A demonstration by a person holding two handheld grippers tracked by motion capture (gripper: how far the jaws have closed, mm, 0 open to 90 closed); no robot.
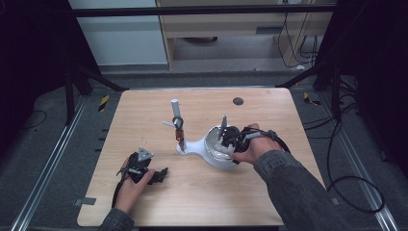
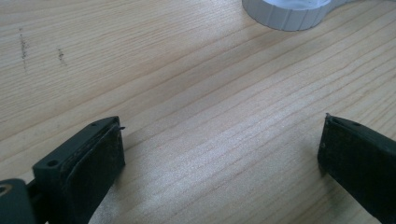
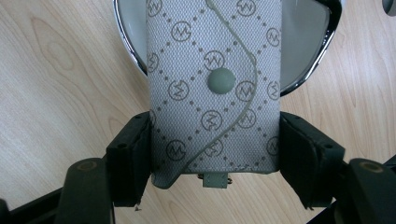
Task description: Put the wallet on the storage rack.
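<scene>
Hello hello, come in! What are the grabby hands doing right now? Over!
Right gripper shut on grey patterned fabric pouch, over the white chrome-rimmed bowl. Left gripper open, low over the wooden table. Nothing in the way.

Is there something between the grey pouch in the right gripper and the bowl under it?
Nothing visible. The right gripper is shut on the pouch, which hangs directly over the bowl. The bowl's open part beside the pouch looks bare, but the pouch hides its middle.
</scene>
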